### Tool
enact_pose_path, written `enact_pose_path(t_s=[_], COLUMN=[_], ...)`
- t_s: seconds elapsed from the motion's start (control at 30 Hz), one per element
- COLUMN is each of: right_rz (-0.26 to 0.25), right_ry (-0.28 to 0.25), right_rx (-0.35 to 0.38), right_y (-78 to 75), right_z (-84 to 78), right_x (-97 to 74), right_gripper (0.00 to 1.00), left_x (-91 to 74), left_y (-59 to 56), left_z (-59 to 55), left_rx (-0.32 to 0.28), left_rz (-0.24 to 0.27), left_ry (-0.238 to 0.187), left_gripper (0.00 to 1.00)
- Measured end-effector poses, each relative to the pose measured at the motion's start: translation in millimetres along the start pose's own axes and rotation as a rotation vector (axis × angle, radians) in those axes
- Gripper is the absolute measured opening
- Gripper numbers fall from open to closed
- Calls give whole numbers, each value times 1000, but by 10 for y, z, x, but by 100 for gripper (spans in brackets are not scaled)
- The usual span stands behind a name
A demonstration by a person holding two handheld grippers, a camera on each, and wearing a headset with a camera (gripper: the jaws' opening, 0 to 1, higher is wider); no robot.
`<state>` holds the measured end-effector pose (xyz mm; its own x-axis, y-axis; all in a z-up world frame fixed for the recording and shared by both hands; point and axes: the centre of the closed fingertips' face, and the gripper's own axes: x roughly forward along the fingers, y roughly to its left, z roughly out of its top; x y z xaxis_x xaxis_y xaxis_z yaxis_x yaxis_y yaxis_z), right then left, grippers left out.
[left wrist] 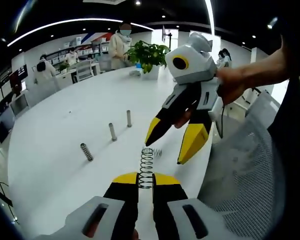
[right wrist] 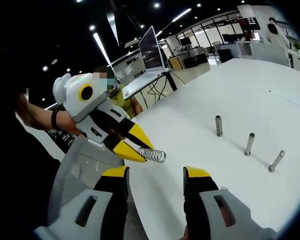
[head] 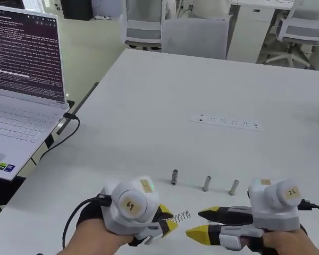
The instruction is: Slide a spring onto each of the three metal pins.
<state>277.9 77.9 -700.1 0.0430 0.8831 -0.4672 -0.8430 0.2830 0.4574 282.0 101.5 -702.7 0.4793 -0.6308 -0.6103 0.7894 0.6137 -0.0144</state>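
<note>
Three short metal pins stand in a row on the white table (head: pixel 165 95). The left pin (head: pixel 174 177) (left wrist: pixel 86 151) (right wrist: pixel 218 125) wears a spring. The middle pin (head: pixel 206 184) (left wrist: pixel 112 131) (right wrist: pixel 248 144) and the right pin (head: pixel 233 187) (left wrist: pixel 129 118) (right wrist: pixel 275 161) are bare. My left gripper (head: pixel 169 220) (left wrist: pixel 146 179) (right wrist: pixel 140 147) is shut on one end of a loose spring (head: pixel 181 216) (left wrist: pixel 146 162) (right wrist: pixel 152 154), which sticks out toward my right gripper (head: pixel 194 223) (left wrist: pixel 166 150) (right wrist: pixel 156 175). That one stands open a little beyond the spring's free end, holding nothing. Both hover in front of the pins.
An open laptop (head: pixel 21 79) sits at the left table edge with a black cable (head: pixel 69 125) beside it. A white power strip (head: pixel 227 122) lies behind the pins. Office chairs (head: pixel 143 26) stand past the far edge. A small coil-like thing (left wrist: pixel 157 152) lies near the right gripper.
</note>
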Motion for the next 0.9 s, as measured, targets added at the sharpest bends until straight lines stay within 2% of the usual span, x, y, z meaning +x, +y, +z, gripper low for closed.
enact_pose_path(t_s=[0.27, 0.4, 0.63, 0.9], right_rz=[54, 74, 89, 83], right_ry=[-3, 0, 10, 22], right_rx=[-1, -11, -20, -30], right_y=[67, 86, 98, 81], right_z=[22, 50, 58, 61], right_x=[25, 17, 16, 7], right_gripper=[33, 28, 22, 17], left_x=[18, 27, 30, 40], left_y=[-100, -116, -141, -155], left_z=[45, 55, 81, 69], left_rx=[17, 22, 27, 39], left_rz=[-25, -31, -41, -50], left_ry=[-10, -13, -20, -23], left_gripper=[2, 2, 2, 2])
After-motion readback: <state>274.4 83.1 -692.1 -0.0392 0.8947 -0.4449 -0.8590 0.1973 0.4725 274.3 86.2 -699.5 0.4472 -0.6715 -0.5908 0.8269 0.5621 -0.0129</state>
